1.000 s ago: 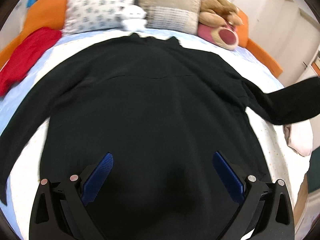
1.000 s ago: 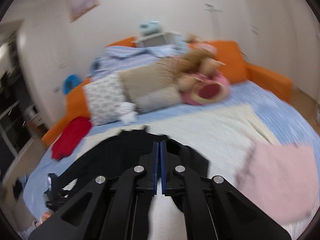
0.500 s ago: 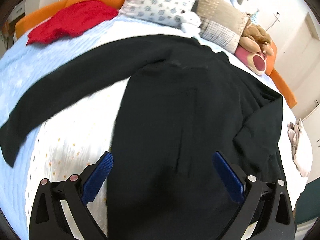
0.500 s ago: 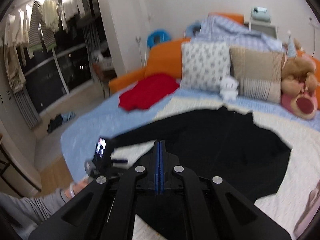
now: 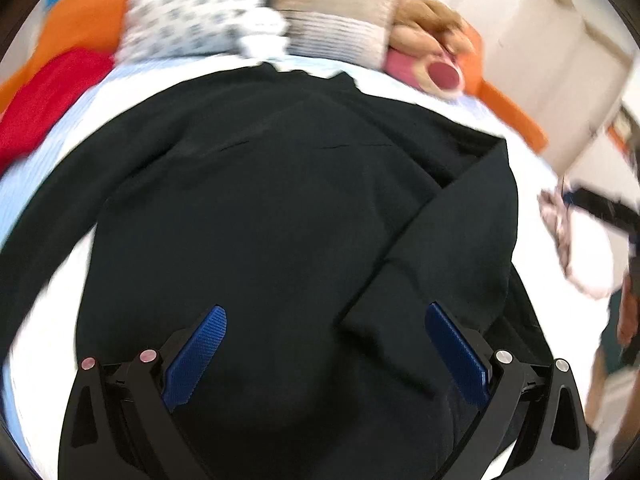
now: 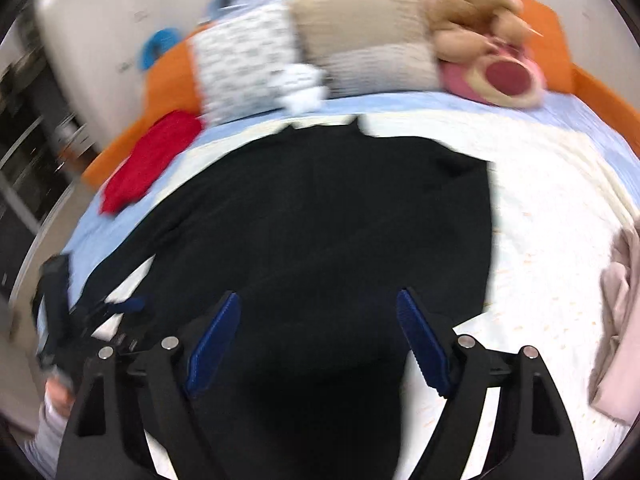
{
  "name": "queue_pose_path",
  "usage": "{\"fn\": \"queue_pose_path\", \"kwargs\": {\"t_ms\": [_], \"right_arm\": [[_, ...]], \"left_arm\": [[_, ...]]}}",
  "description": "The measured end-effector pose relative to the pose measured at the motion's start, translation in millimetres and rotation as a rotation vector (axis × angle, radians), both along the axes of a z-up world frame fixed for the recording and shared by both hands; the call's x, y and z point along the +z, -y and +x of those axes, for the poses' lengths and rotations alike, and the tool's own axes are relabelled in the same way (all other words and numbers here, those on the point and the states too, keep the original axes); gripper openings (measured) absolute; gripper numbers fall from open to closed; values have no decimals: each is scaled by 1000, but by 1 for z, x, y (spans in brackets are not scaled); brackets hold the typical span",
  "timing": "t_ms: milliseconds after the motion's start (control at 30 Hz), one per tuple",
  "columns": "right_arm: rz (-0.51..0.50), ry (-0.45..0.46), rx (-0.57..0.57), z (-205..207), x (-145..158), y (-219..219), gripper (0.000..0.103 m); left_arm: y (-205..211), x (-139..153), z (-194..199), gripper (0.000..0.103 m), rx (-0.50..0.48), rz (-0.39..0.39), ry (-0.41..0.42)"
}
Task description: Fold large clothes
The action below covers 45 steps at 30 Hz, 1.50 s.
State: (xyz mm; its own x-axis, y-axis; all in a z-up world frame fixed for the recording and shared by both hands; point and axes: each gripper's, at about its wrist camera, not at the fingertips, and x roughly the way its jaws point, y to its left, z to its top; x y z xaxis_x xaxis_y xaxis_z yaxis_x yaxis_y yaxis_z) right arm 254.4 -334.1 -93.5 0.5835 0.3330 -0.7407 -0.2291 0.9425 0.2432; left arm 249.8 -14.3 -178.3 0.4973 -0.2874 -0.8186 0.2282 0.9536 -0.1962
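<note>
A large black long-sleeved garment (image 5: 260,208) lies spread flat on the white bed cover (image 6: 560,240), collar toward the pillows. Its right sleeve (image 5: 452,248) is folded inward across the body; the left sleeve (image 5: 36,216) still stretches out to the left. My left gripper (image 5: 326,310) hangs open over the lower body of the garment, nothing between its blue pads. My right gripper (image 6: 318,297) is over the same black cloth (image 6: 320,220); its jaws are opening and the pads press on nothing. The left gripper (image 6: 120,308) shows blurred at the left of the right wrist view.
A red garment (image 5: 44,96) lies at the bed's left. Patterned pillows (image 5: 192,12), a small white toy (image 6: 300,84) and a brown and pink plush bear (image 6: 492,56) line the orange headboard (image 6: 544,28). A pink garment (image 6: 620,320) lies right of the black one.
My right gripper went from shut to open and dropped toward the garment. The right sleeve, stretched out a second ago, now lies folded over the body. The left view swung aside and back.
</note>
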Motion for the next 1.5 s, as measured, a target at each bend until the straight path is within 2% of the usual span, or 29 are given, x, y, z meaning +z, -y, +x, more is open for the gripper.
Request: {"fn": "queue_pose_path", "kwargs": {"t_ms": [133, 200, 300, 400, 433, 467, 500, 533, 567, 633, 733, 767, 800, 833, 867, 933, 1000, 1100, 1167, 1233, 1333, 1433, 1500], "right_arm": [[-30, -41, -122, 70, -10, 47, 79], [-53, -63, -173, 103, -17, 64, 80], [-112, -119, -238, 154, -31, 82, 78], [-146, -184, -266, 197, -46, 91, 68], [-155, -218, -258, 210, -53, 91, 53], [-167, -277, -248, 226, -61, 90, 45], [-179, -309, -245, 235, -66, 91, 45], [-220, -342, -242, 246, -72, 88, 45], [-282, -354, -225, 256, -75, 81, 48], [-376, -330, -161, 272, -77, 65, 46], [-428, -312, -74, 293, -83, 44, 44], [-440, -321, -54, 299, -88, 37, 39], [-456, -333, -49, 304, -93, 33, 28], [-479, -349, -55, 310, -99, 29, 2], [-467, -348, -66, 313, -100, 30, 2], [-412, -302, -138, 322, -90, 32, 2], [-300, -261, -227, 332, -71, 40, 2], [-222, -238, -291, 345, -52, 40, 2], [-212, -247, -298, 353, -51, 30, 2], [-234, -253, -284, 356, -55, 13, 2], [-227, -265, -258, 359, -70, -14, 2], [-266, -258, -228, 355, -86, -42, 3], [-258, -269, -222, 353, -97, -52, 3]], "left_arm": [[49, -10, 27, 101, -92, 219, 4], [62, -18, 31, 101, -135, 271, -4], [73, -25, 34, 100, -166, 268, -19], [75, -29, 27, 80, -175, 255, -36], [78, -30, 25, 75, -184, 264, -45], [80, -29, 24, 66, -191, 270, -43], [82, -26, 21, 60, -211, 275, -40], [86, -24, 20, 49, -224, 282, -42], [89, -21, 18, 25, -250, 255, -53], [88, -18, 17, 21, -263, 223, -61], [86, -14, 15, 15, -267, 177, -57], [84, -12, 14, 13, -266, 149, -59], [81, -10, 13, 13, -270, 110, -67], [79, -8, 11, 12, -268, 83, -69], [79, -7, 10, 12, -270, 66, -70], [78, 2, -1, 12, -286, -27, -80], [75, 14, -14, 12, -297, -155, -94], [66, 31, -44, 12, -298, -359, -101], [62, 39, -65, 12, -288, -452, -87], [58, 35, -85, 12, -251, -548, -111], [51, 21, -99, 12, -176, -608, -155], [43, 7, -109, 12, -112, -577, -159], [35, -1, -113, 12, -71, -595, -174]]}}
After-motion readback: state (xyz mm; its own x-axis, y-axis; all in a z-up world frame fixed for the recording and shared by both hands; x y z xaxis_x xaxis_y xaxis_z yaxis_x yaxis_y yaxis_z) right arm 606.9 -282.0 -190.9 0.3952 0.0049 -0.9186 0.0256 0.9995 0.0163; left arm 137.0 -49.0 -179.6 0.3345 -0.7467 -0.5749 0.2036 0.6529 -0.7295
